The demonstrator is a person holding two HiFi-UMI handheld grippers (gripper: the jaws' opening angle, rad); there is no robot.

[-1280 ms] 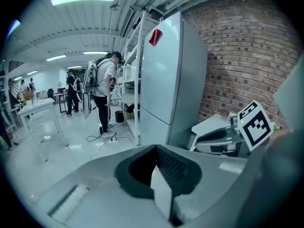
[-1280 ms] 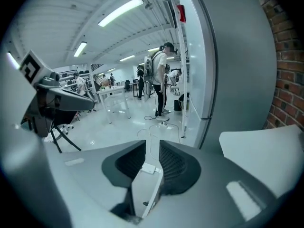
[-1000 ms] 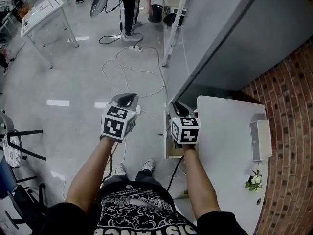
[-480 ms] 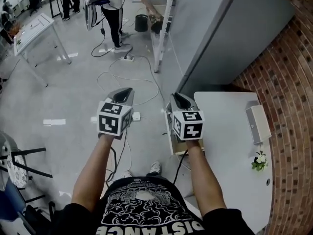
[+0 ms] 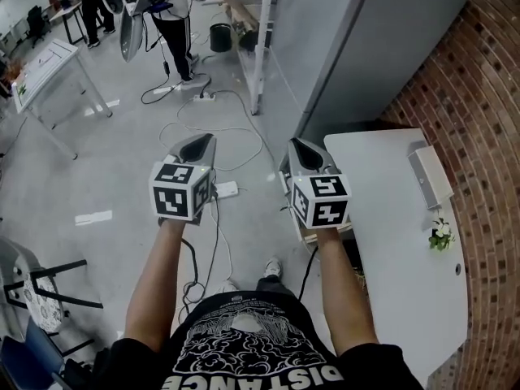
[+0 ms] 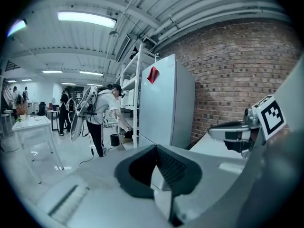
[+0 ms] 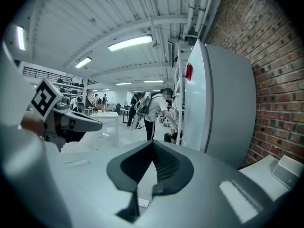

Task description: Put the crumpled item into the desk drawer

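Note:
No crumpled item shows in any view. In the head view my left gripper hangs over the floor, left of the white desk. My right gripper is held at the desk's left edge. Under its cube a sliver of the wooden desk drawer sticks out, mostly hidden. In the left gripper view my left gripper has its jaws together with nothing in them. My right gripper is likewise shut and empty in the right gripper view. Both point level into the room.
A tall grey cabinet stands behind the desk, with a brick wall on the right. A white box and a small flower sit on the desk. A power strip with cables lies on the floor. A person stands by the shelves.
Both grippers have come up and spread a little apart. The right one has lifted away from the drawer front. My view has shifted so the desk lies further right.

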